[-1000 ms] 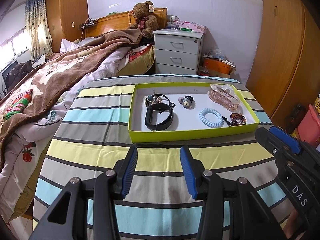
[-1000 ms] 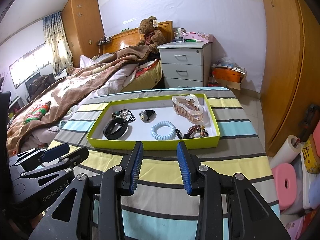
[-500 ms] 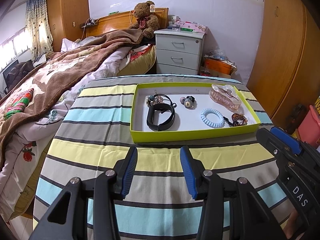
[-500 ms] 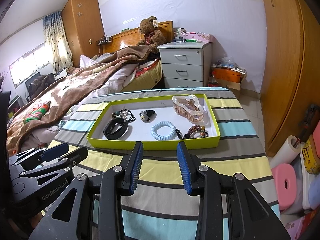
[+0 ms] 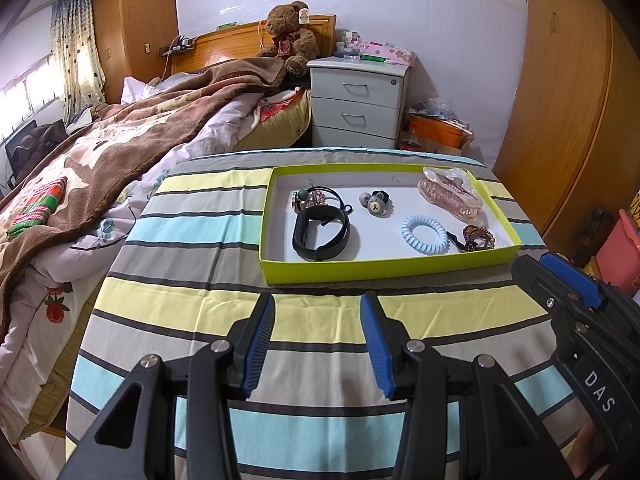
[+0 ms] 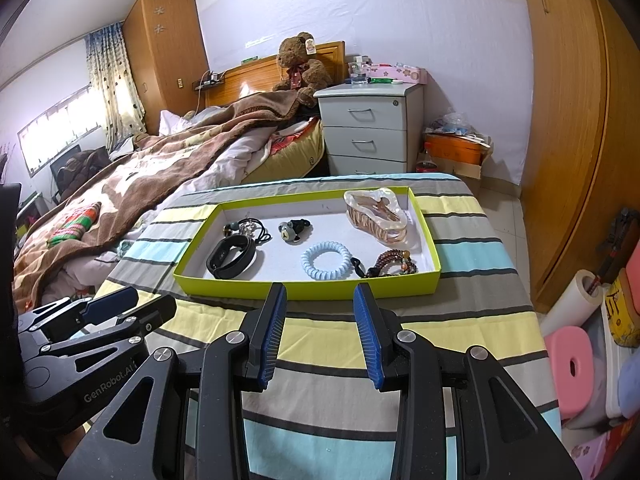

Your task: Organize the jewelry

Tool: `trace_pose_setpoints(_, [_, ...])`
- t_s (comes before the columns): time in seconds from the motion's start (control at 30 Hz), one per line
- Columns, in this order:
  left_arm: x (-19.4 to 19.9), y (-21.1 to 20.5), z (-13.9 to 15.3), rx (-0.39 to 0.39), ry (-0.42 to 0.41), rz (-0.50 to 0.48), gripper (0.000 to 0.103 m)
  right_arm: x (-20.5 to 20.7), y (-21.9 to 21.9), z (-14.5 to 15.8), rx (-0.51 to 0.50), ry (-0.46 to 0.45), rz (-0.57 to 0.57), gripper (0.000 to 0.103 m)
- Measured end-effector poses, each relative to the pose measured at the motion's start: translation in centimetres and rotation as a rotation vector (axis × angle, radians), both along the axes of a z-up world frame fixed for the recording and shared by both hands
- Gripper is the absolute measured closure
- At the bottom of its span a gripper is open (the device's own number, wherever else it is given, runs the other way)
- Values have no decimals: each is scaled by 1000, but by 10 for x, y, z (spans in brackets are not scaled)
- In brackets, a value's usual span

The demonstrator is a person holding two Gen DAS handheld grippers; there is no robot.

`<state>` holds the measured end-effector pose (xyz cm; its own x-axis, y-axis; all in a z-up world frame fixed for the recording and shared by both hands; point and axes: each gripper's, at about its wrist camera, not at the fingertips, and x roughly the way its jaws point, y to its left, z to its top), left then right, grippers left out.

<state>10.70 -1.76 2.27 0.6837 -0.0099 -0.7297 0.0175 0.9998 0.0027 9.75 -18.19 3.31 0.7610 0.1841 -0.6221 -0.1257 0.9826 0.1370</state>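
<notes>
1. While both jaws are held apart and empty, the left gripper [image 5: 318, 336] and right gripper [image 6: 320, 328] are poised over the striped tablecloth [image 5: 180, 312].
2. The lime-green cardboard tray [image 5: 384, 270] of jewelry is seen just ahead of them.
3. A pale-blue coiled bracelet [image 6: 326, 260] is laid near its front wall.

Not much readable here, honestly. The black plastic right gripper [image 5: 568, 276], seen at the edge of the left wrist view, has "DAS" in white letters on its body. In the right wrist view, the black plastic left gripper [image 6: 116, 308] carries "GenRobot.AI" in pale lettering along its side. The brown teddy bear [image 6: 300, 66] has a small paper tag by its head, but whatever's printed on it is too tiny to make out.
</notes>
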Motion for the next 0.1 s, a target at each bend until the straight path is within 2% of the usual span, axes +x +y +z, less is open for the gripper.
trace_pose_setpoints(0.1, [0, 1, 0, -1, 3, 2, 57, 1, 0, 0, -1, 1, 0, 67])
